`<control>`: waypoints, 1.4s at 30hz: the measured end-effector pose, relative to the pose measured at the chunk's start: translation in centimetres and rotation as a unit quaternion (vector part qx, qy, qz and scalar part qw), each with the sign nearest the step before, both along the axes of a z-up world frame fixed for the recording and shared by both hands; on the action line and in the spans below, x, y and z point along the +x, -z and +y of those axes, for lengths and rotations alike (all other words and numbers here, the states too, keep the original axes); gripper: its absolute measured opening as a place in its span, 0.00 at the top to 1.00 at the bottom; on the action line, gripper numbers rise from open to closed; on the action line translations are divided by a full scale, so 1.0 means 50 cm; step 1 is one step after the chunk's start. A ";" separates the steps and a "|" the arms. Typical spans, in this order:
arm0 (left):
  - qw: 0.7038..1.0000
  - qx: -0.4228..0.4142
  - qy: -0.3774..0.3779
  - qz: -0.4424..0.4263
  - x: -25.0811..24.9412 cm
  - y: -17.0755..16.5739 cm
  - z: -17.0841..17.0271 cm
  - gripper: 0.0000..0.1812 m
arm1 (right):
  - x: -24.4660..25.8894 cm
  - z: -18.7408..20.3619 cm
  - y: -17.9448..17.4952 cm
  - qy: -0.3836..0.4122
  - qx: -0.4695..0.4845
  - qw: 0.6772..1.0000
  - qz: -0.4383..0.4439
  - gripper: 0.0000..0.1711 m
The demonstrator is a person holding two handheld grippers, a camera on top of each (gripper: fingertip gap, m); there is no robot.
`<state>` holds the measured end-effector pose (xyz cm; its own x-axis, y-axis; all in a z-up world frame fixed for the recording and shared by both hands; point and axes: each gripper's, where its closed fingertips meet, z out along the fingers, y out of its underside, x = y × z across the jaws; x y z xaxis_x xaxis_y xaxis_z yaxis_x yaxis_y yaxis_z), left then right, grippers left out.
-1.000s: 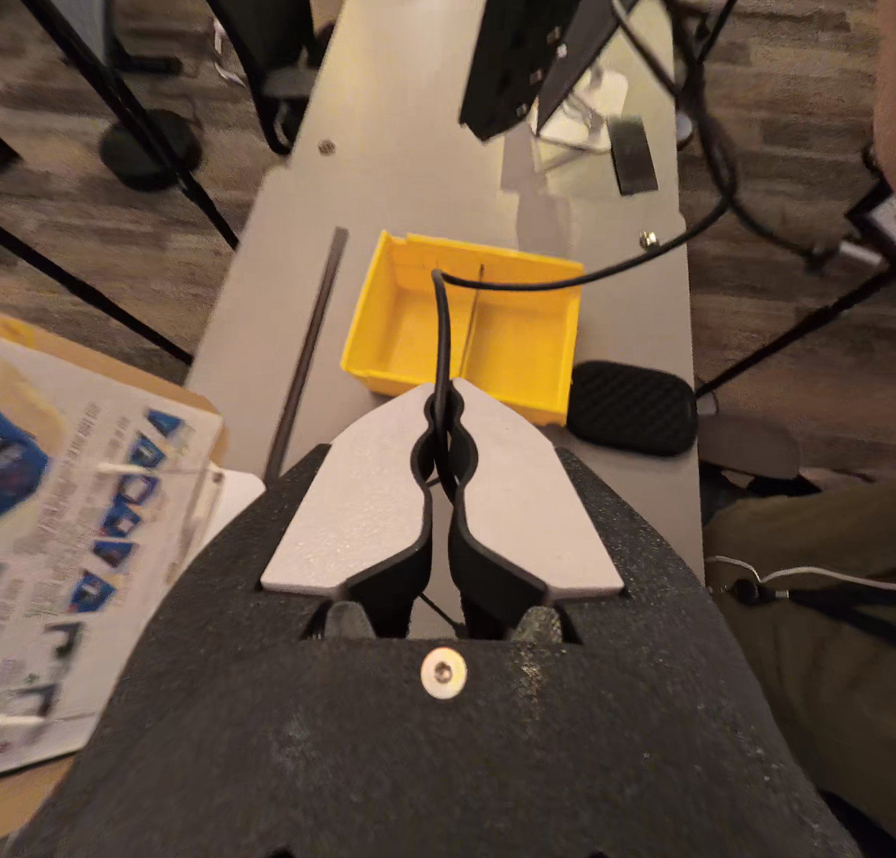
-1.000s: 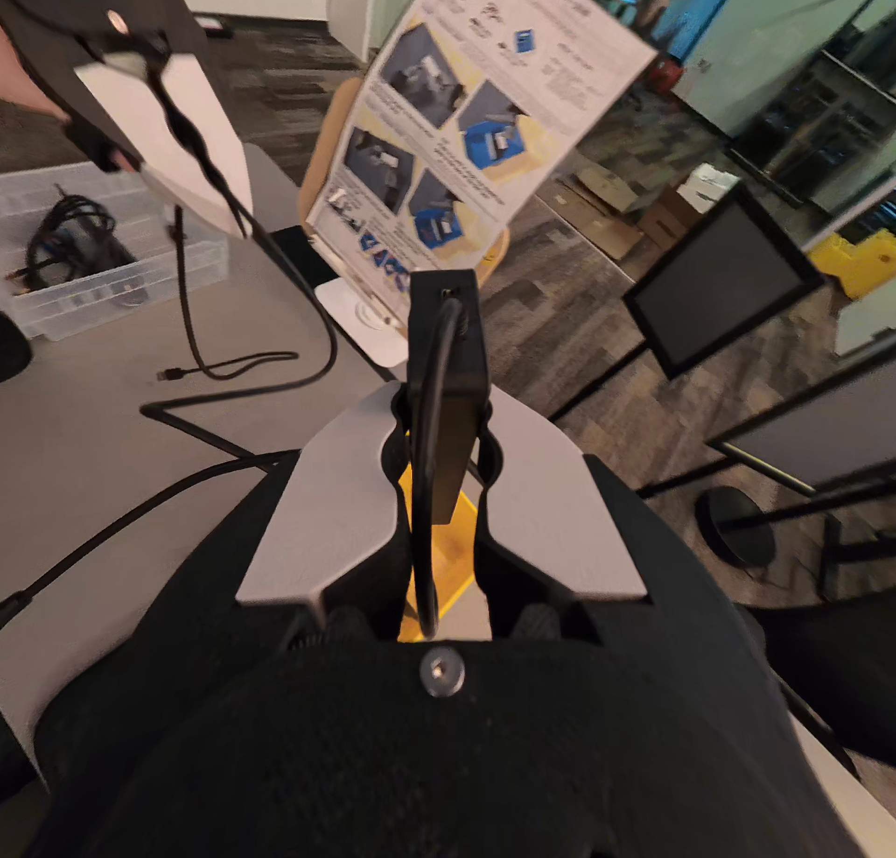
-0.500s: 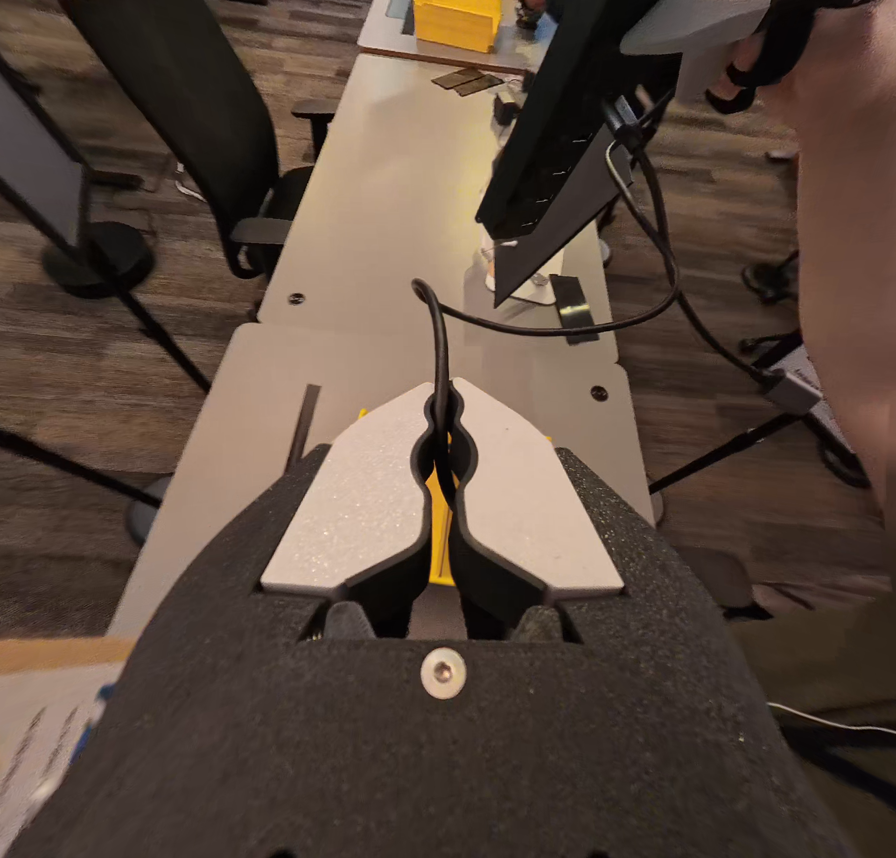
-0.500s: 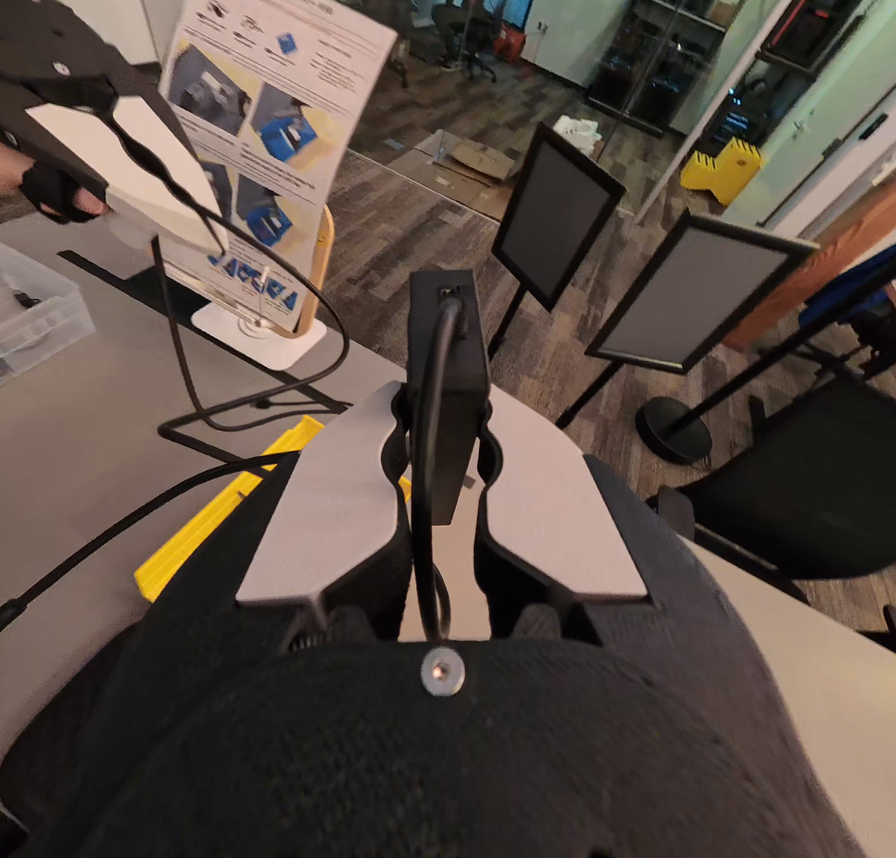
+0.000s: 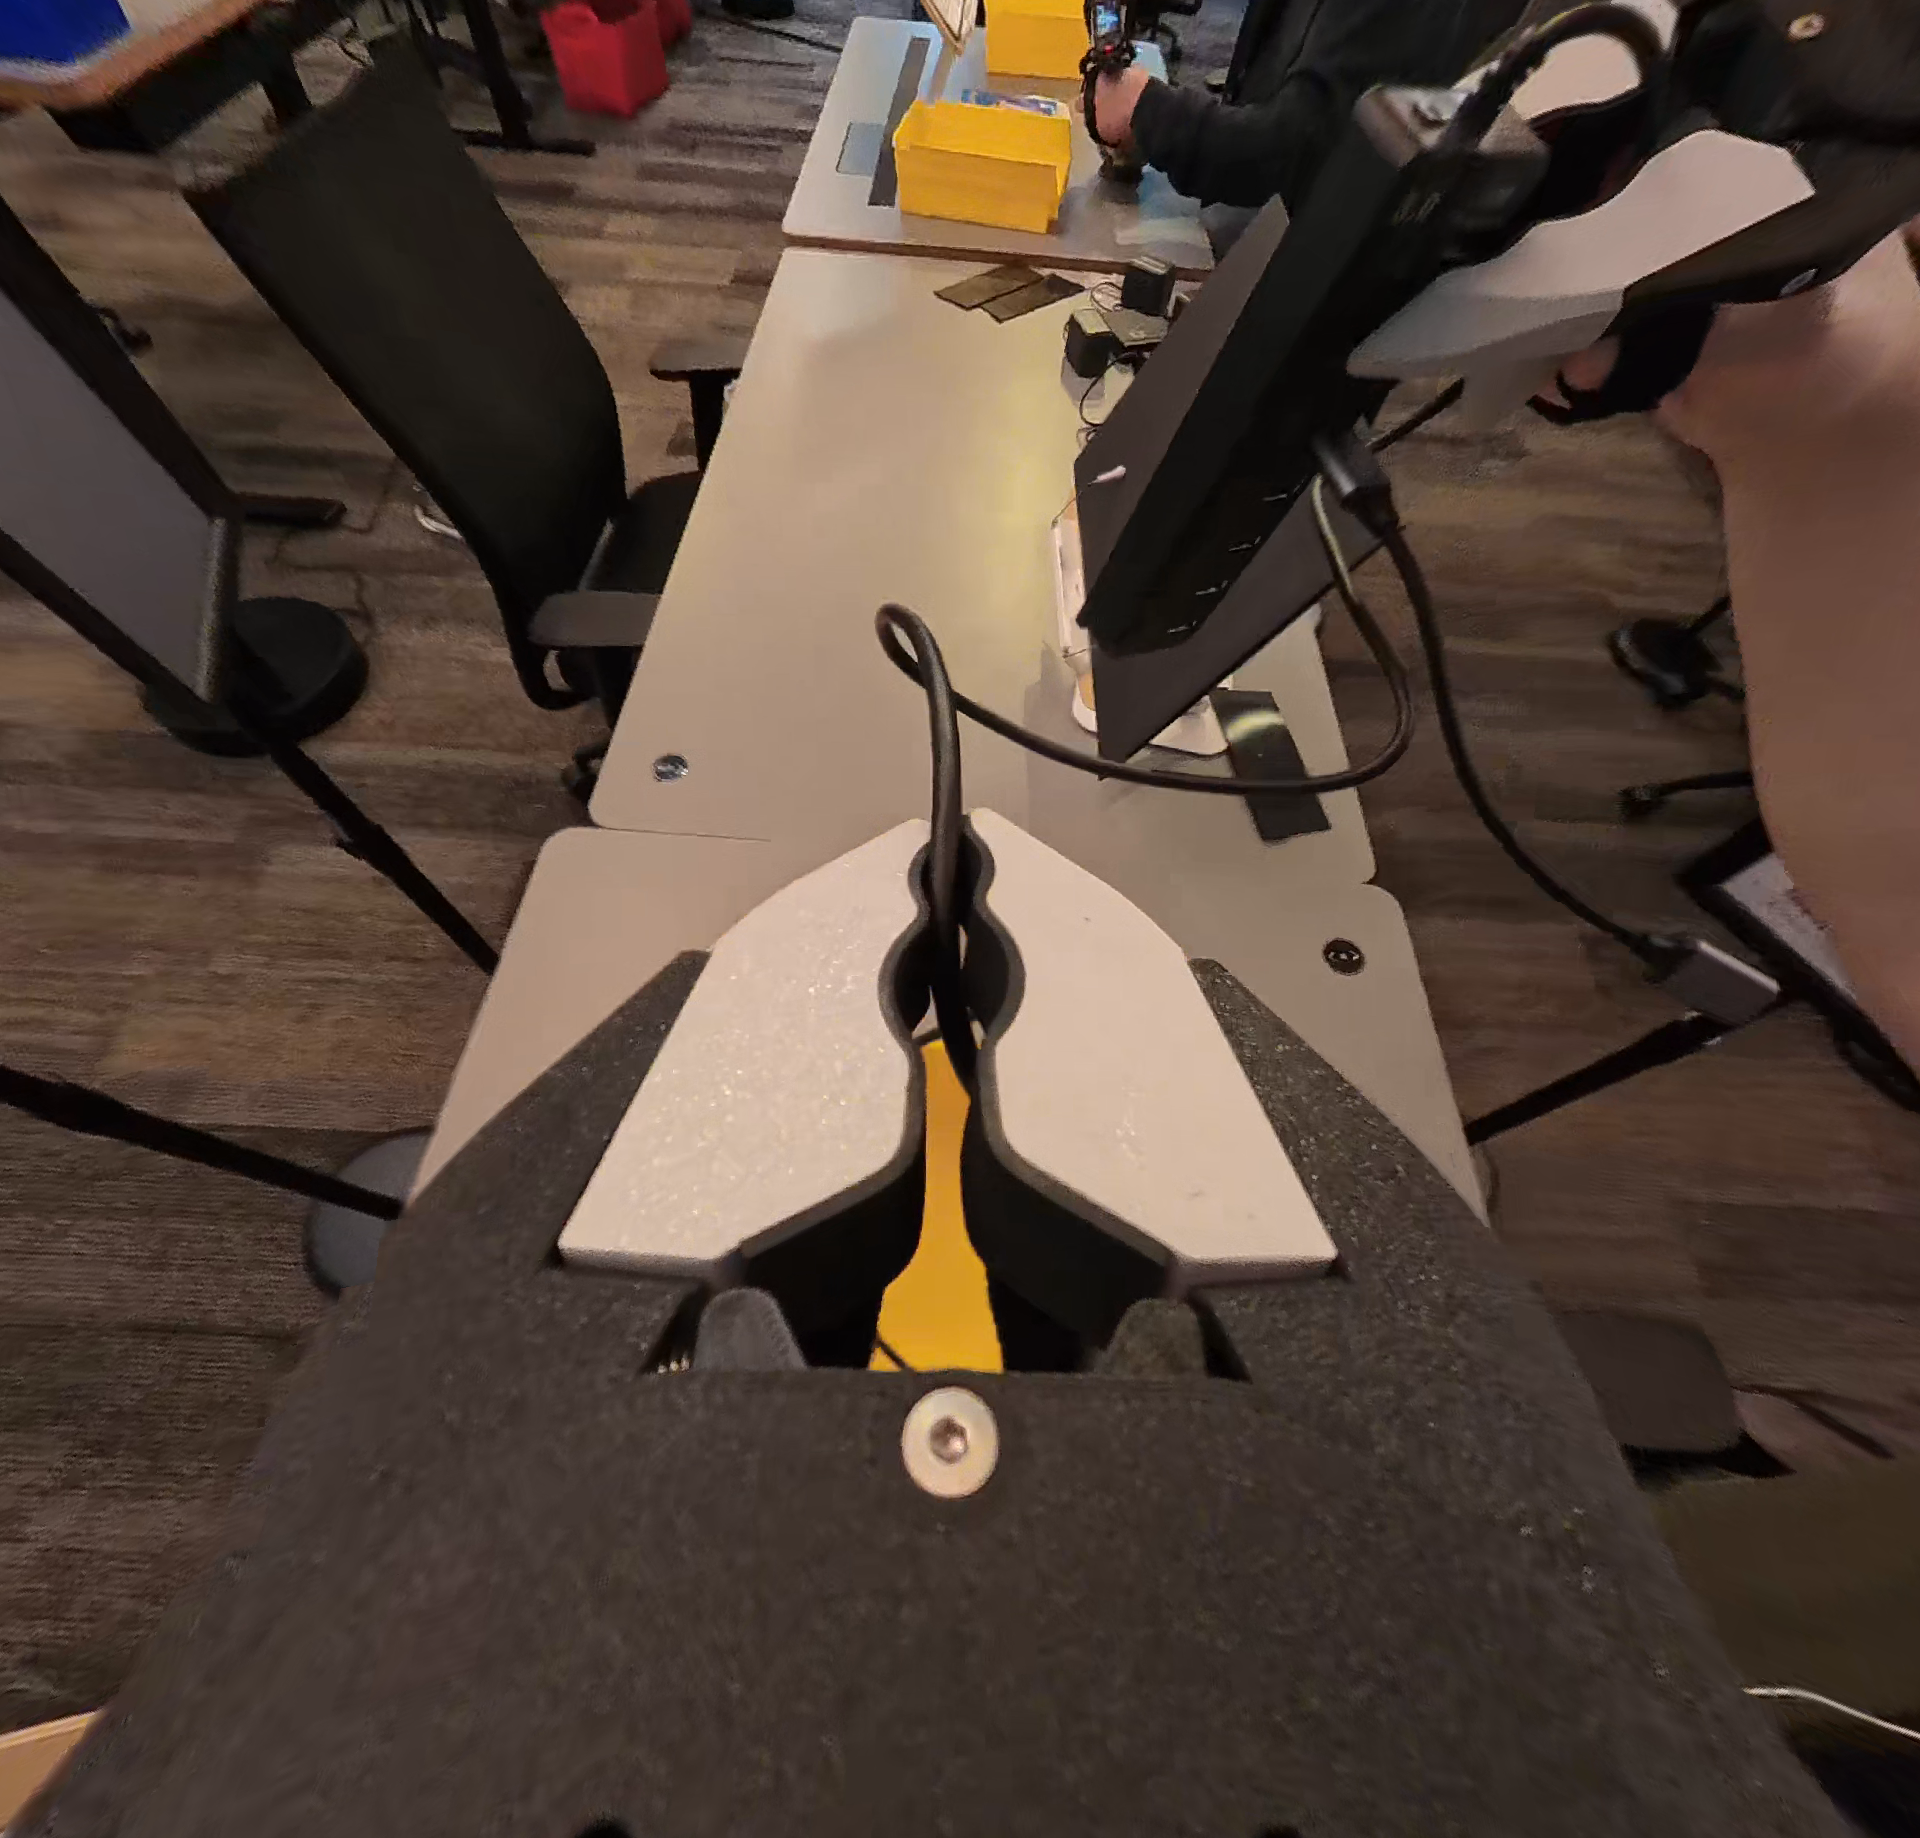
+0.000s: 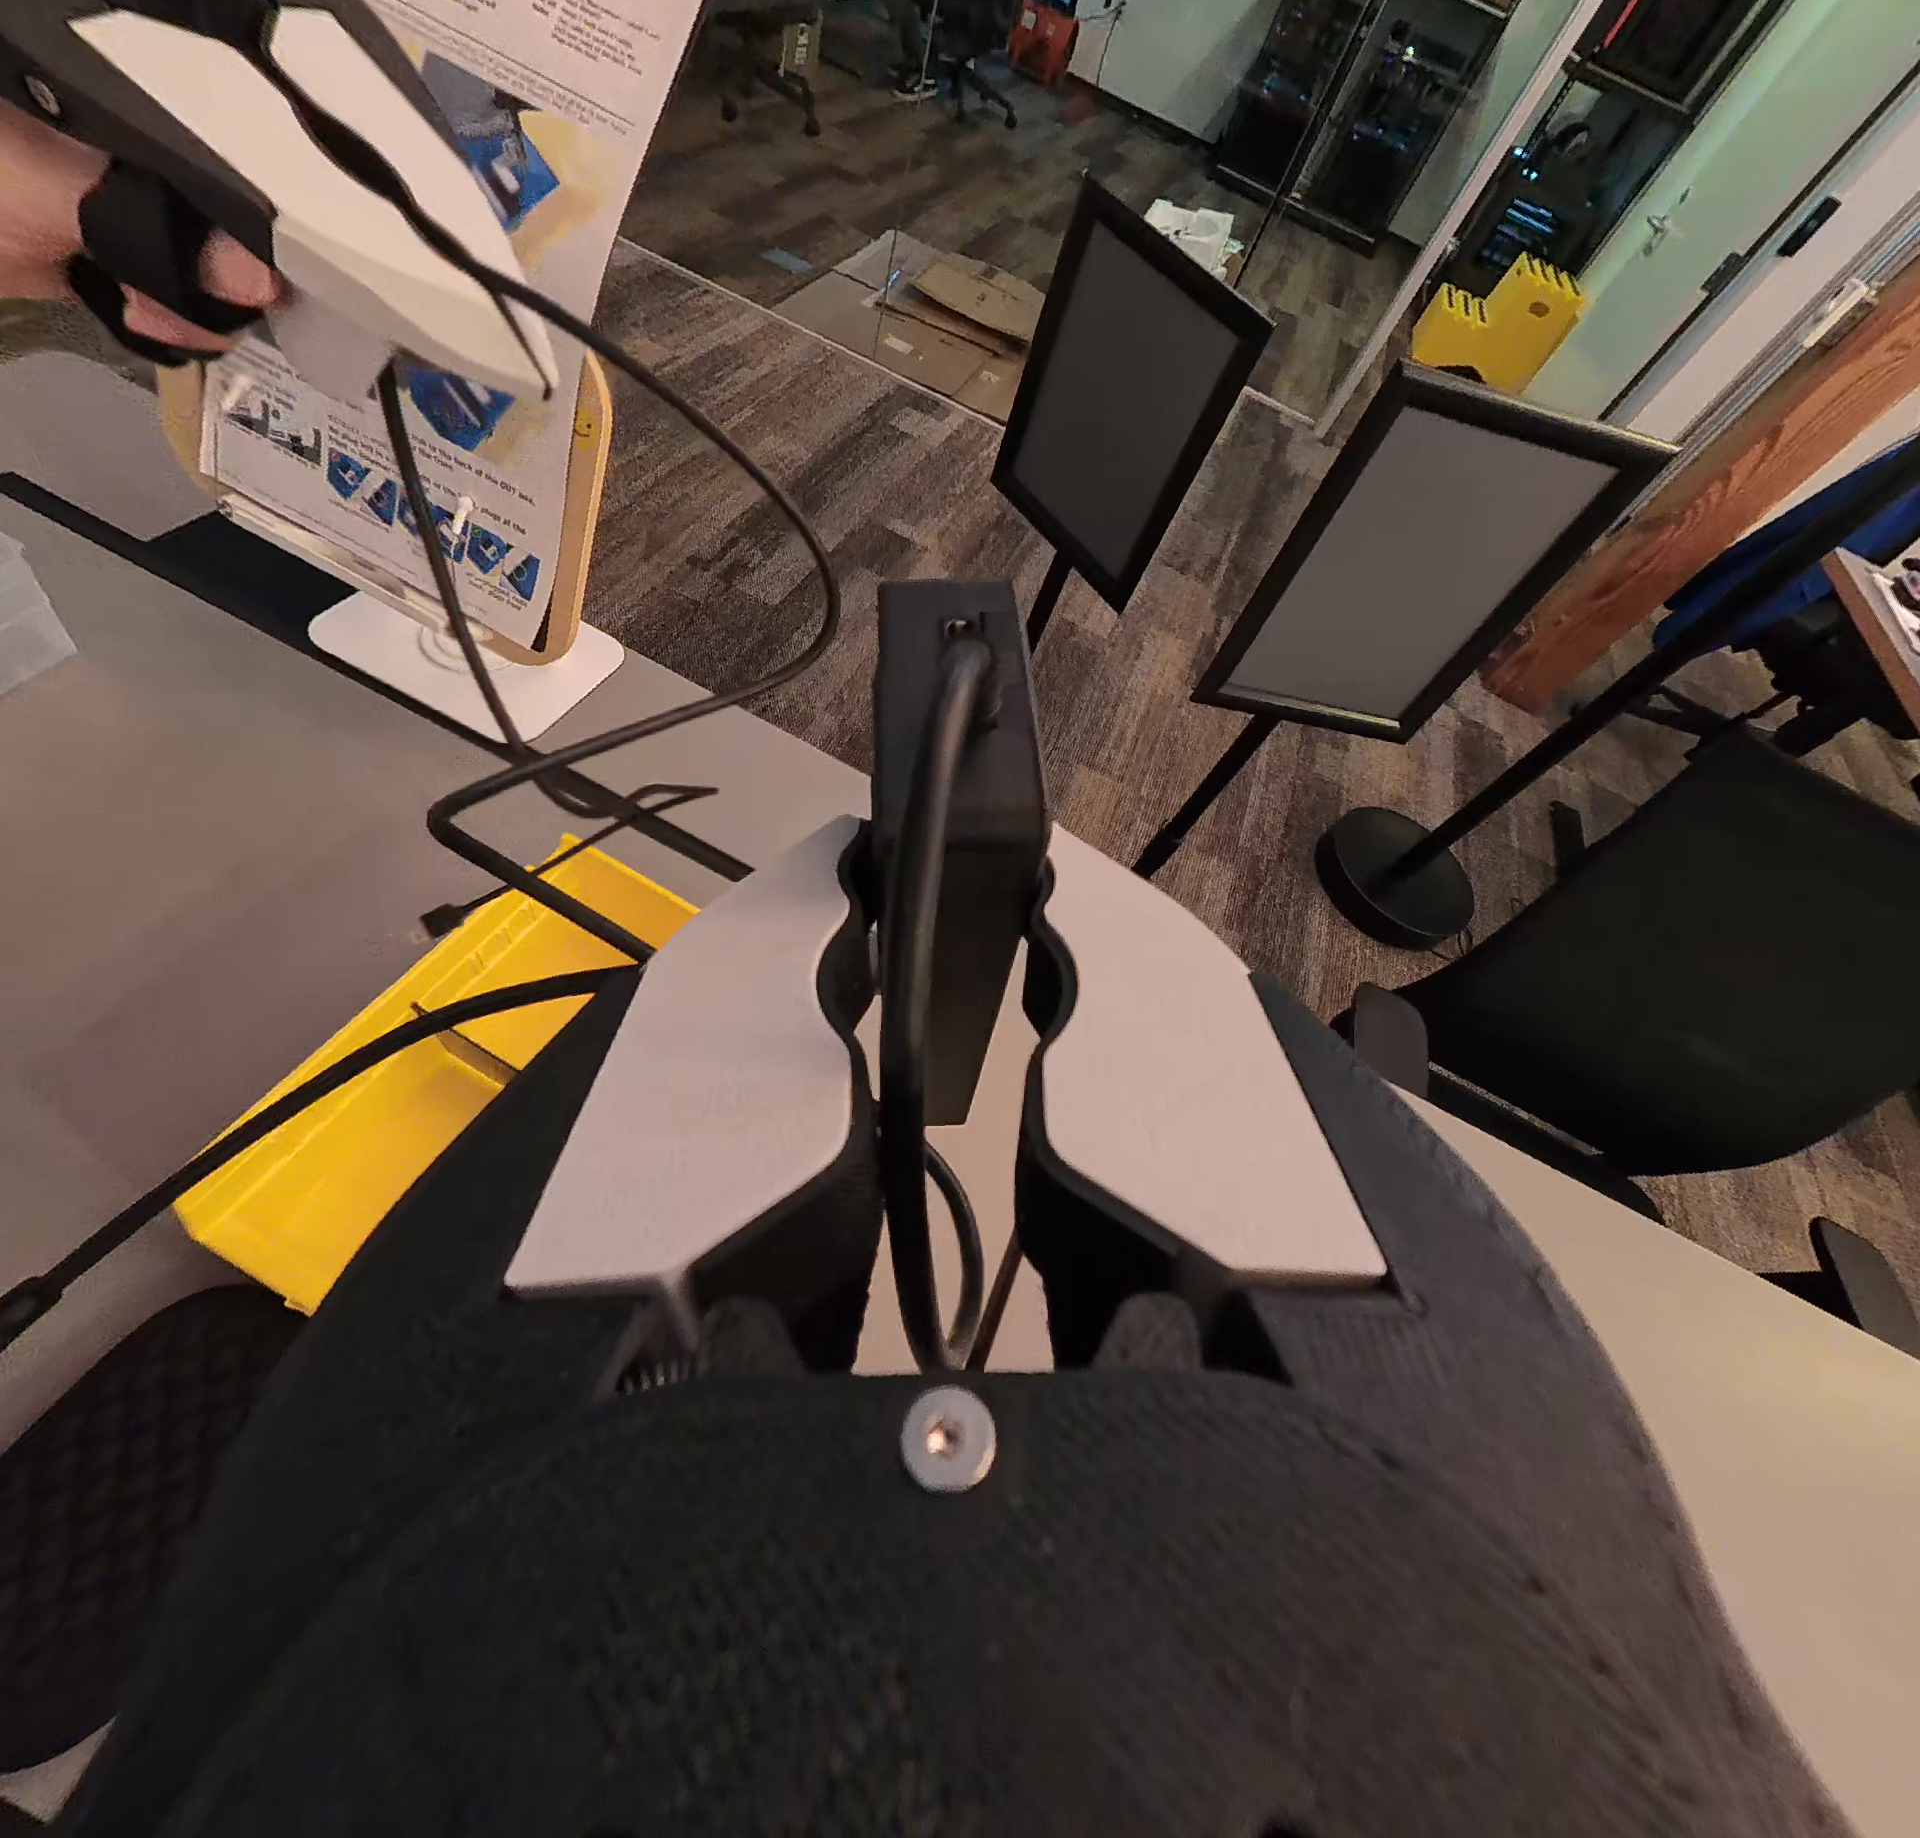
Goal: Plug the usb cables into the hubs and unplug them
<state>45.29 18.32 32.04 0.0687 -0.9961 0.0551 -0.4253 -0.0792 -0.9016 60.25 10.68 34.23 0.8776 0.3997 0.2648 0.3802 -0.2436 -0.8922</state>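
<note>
Hub (image 6: 951, 853) and cable (image 5: 940, 749) are both up off the bench (image 5: 883, 500), one in each set of tongs. The right tongs (image 6: 951, 915) are clamped on the hub, a long black bar. Its long axis runs straight out along the fingers, and a lead is already seated in its far end face. In the left wrist view the same hub (image 5: 1247, 438) slants down from the upper right, its row of ports on the face turned toward the left tongs (image 5: 948, 853).

The left tongs are pinched shut on the thin black cable, which sticks up out of the tips, curls over and swings right in a low loop toward the hub's side, where it seems to meet the hub. Whether it is fully seated I cannot tell. The plug end is not clear in either view.

The coming move turns on this: the hub lies ahead and to the right of the left tongs, higher than their tips. The cable end must travel square to the hub's long axis, into or out of its ported face. The left tongs are the ones placed to do that, while the right only holds the hub steady.

Count: one hub, two tongs, at least two cables in hand, and one yellow bin (image 6: 416, 1092) on the bench just below.
</note>
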 end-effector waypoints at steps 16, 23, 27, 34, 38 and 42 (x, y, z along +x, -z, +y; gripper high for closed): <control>0.997 -0.068 0.019 0.023 -0.026 0.234 0.010 1.00 | -0.009 0.017 0.117 -0.024 -0.045 0.999 0.006 0.84; 0.997 0.016 -0.050 0.055 -0.125 0.426 0.074 1.00 | -0.063 0.119 0.218 0.035 -0.019 0.997 0.066 0.85; 0.995 -0.004 -0.016 0.102 -0.146 0.527 0.041 1.00 | -0.117 0.164 0.327 0.049 -0.025 0.996 0.064 0.85; 0.976 -0.003 -0.022 0.217 -0.159 0.681 0.039 1.00 | -0.194 0.204 0.513 0.060 -0.120 0.979 0.155 0.85; 0.968 0.018 -0.042 0.246 -0.151 0.722 0.063 1.00 | -0.190 0.225 0.594 0.101 -0.167 0.965 0.176 0.85; 0.968 0.028 -0.082 0.234 -0.140 0.726 0.106 0.96 | -0.155 0.241 0.652 0.146 -0.189 0.946 0.219 0.84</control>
